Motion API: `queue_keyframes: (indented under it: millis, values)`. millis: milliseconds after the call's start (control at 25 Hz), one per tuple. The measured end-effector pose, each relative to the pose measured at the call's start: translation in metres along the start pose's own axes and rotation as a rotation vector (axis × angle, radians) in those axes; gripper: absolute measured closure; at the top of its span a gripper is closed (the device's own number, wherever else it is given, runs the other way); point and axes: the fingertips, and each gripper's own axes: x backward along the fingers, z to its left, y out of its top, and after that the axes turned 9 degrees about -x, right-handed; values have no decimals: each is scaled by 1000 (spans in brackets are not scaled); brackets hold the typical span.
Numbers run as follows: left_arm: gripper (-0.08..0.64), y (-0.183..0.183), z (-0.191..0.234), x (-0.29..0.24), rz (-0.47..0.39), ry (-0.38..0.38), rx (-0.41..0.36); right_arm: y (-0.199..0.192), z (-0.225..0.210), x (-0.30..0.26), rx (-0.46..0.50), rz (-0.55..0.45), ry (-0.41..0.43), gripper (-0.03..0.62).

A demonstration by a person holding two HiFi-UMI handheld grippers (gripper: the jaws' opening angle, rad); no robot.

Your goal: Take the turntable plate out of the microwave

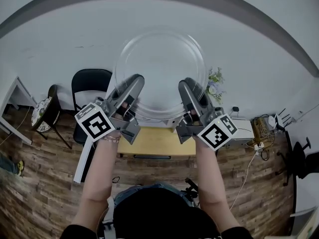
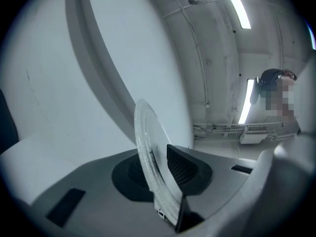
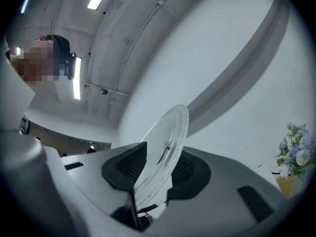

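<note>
Forearms (image 1: 99, 168) reach up to the left gripper (image 1: 132, 86) and right gripper (image 1: 188, 87). Each is clamped on the lower rim of the turntable plate (image 1: 159, 66), which is raised edge-on before the white wall (image 1: 60, 49). The microwave I cannot pick out for certain. The plate is clear glass, so likely stiff, weighty, slick and breakable. Two opposed rim grips look the soundest hold.

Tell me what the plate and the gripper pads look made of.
Plate: clear glass, probably; the wall shows through it, and its rim looks moulded with fine ribs. Pads: matte black with a ribbed face, likely rubber or soft plastic.
</note>
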Motion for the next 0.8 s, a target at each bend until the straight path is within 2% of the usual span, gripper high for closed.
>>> queue_keyframes:
  millis: [400, 800]
  values:
    - [479, 15, 14, -32, -34, 31, -85, 22, -21, -29, 59, 11, 46, 443]
    - [474, 10, 15, -39, -80, -18, -118, 28, -23, -26, 160, -9, 68, 442]
